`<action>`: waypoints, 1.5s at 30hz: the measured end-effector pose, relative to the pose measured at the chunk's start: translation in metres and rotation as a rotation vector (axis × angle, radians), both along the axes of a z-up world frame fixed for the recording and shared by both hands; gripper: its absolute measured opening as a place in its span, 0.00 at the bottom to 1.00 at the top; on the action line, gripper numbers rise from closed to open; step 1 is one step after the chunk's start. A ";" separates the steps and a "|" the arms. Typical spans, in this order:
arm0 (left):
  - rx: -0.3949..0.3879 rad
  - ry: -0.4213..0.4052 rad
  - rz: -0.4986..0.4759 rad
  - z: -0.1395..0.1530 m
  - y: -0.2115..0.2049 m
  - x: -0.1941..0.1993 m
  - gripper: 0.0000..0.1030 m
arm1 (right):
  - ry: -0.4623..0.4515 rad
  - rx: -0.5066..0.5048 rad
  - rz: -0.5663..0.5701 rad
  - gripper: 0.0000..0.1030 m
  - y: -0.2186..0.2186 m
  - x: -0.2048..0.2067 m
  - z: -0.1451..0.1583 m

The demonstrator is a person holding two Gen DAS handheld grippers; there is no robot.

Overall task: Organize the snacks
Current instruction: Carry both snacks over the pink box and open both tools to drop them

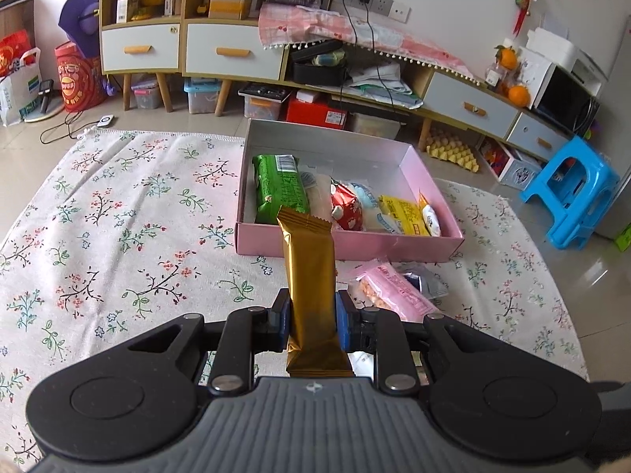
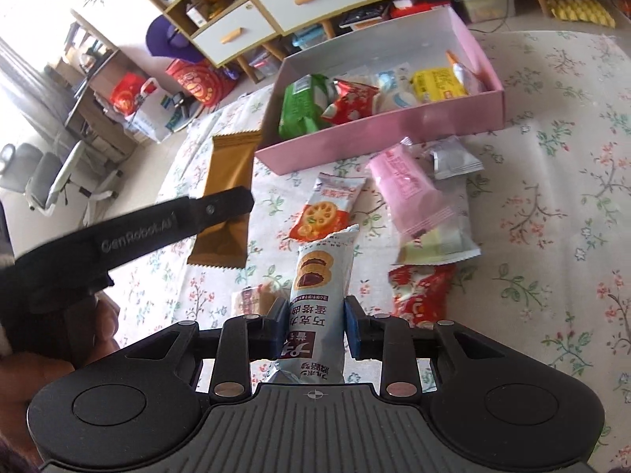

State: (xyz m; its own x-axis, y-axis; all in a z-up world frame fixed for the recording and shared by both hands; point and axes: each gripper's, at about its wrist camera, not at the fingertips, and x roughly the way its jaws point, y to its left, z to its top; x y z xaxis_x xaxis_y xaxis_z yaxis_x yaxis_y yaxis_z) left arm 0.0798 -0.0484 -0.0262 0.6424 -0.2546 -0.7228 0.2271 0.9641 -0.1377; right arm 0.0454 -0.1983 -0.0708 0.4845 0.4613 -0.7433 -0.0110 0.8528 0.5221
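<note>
My left gripper [image 1: 312,313] is shut on a gold snack bar [image 1: 309,268] and holds it above the floral cloth, just in front of the pink box [image 1: 347,242]. The box holds a green packet [image 1: 278,187], a red packet [image 1: 347,207] and a yellow packet [image 1: 402,213]. My right gripper [image 2: 315,325] is shut on a light blue cookie packet [image 2: 315,295]. In the right wrist view the left gripper [image 2: 221,203] and its gold bar [image 2: 226,197] show at the left, near the pink box [image 2: 378,134].
Loose snacks lie on the cloth in front of the box: a pink packet [image 2: 410,189], an orange-and-blue packet [image 2: 327,213], a red packet [image 2: 420,291], a silver packet [image 2: 453,159]. A low cabinet [image 1: 232,51] and a blue stool [image 1: 572,193] stand beyond the cloth.
</note>
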 end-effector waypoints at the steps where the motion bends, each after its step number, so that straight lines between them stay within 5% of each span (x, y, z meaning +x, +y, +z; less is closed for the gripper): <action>1: 0.007 0.000 -0.001 0.000 0.000 0.000 0.20 | -0.008 -0.001 -0.004 0.28 -0.001 0.000 0.002; 19: 0.121 0.054 -0.041 -0.003 -0.010 0.010 0.20 | -0.042 -0.005 -0.060 0.28 -0.022 0.018 0.016; 30: 0.045 0.208 -0.110 -0.012 -0.014 0.030 0.20 | -0.056 -0.047 -0.075 0.28 -0.032 0.042 0.024; 39: 0.002 0.181 -0.117 0.002 -0.019 0.046 0.20 | -0.068 -0.066 -0.073 0.28 -0.038 0.060 0.031; 45: -0.074 0.074 -0.080 0.021 -0.025 0.085 0.21 | -0.107 -0.074 -0.110 0.28 -0.046 0.103 0.049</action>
